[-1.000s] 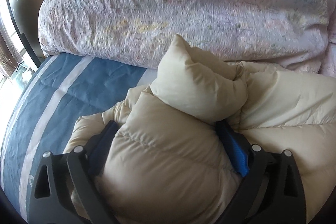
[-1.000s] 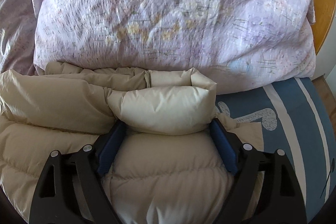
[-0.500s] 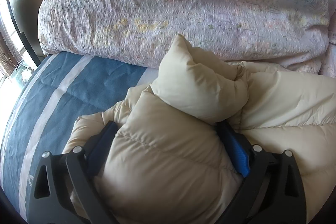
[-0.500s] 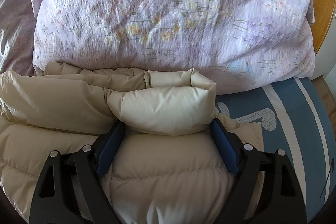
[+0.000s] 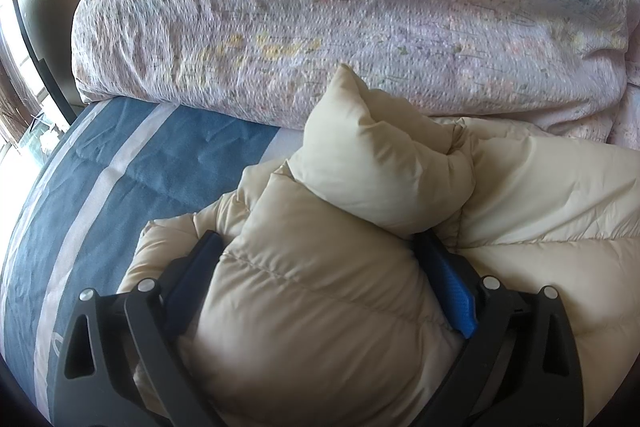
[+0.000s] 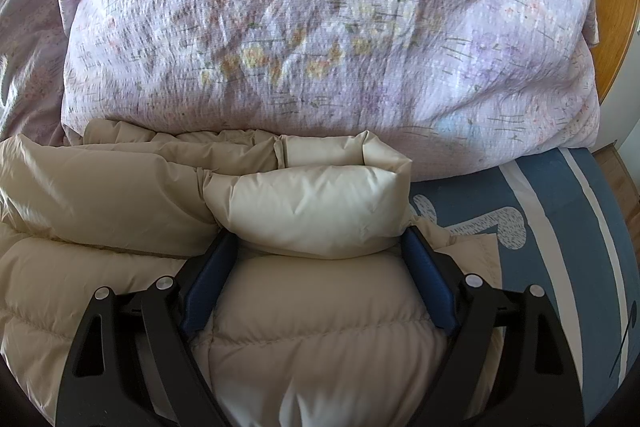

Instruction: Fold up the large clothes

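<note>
Altogether two grippers, one cream puffer jacket [image 5: 520, 187], one floral duvet [image 5: 360, 19] and one blue bedsheet with pale stripes [image 5: 168, 171] can be counted. The jacket lies bunched on the bedsheet, its far side touching the duvet, which is heaped across the far part of the bed.

From the left wrist camera, the left gripper [image 5: 320, 259] has its blue-padded fingers [image 5: 452, 283] spread wide, with a fat quilted fold of the jacket filling the gap and pressing against both pads. A puffy point of jacket stands up just beyond them. This view alone shows the sheet's two stripes running along the bed's left edge and a bright window [image 5: 16, 67] at far left.

From the right wrist camera, the right gripper [image 6: 318, 259] is likewise spread wide around a thick quilted roll of the jacket [image 6: 312, 211], both pads [image 6: 208, 279] against the padding. Only this view shows a pale printed shape on the sheet [image 6: 500, 223], a wooden panel [image 6: 612, 7] at the right edge, and the duvet's [image 6: 320, 27] yellow and pink flowers clearly.
</note>
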Demonstrator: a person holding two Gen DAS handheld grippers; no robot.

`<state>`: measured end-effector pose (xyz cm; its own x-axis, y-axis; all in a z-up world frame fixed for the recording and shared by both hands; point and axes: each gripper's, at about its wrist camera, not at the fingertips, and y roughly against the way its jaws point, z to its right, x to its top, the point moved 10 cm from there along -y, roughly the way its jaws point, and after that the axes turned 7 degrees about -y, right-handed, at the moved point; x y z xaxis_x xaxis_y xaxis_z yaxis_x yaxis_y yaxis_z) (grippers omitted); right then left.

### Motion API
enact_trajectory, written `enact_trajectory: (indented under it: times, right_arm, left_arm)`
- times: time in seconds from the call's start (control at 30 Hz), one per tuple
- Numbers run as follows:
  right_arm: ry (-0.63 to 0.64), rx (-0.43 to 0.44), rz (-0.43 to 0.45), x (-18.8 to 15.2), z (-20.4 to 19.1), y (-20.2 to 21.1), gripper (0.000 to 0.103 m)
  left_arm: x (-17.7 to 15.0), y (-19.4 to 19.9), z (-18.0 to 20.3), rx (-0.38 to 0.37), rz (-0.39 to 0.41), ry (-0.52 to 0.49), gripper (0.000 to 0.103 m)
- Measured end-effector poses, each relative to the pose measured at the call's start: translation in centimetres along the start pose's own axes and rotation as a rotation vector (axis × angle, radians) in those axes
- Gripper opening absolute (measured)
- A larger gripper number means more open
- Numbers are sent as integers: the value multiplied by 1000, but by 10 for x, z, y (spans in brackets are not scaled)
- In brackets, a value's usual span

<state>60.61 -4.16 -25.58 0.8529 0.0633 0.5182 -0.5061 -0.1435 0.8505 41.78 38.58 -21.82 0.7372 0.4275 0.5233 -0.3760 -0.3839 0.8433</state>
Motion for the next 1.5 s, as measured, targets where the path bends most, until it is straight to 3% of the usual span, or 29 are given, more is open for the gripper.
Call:
enact_trajectory:
  times: [0.7,0.8,0.93,1.13,1.27,1.37,1.5]
  right_arm:
    - [3,1,-18,2,6,2,87]
    - [2,8,-69,2,10,15,87]
    - [-46,47,-61,6,28,51,87]
    - [-206,90,-162,-27,86,79,91]
    - [-368,172,-273,-64,117,79,91]
    - [-441,240,-341,-85,124,79,90]
    - [-449,288,-353,-97,121,85,85]
  left_arm:
    - [2,10,-4,-12,-18,10,97]
    - [-2,29,-9,-26,-38,24,96]
    - [-6,65,-20,-47,-21,14,96]
    - [-34,105,-53,-94,-62,28,96]
    - [-59,114,-75,-123,-109,83,95]
    - [-81,114,-72,-176,-137,127,91]
    - [-104,112,-64,-245,-168,176,83]
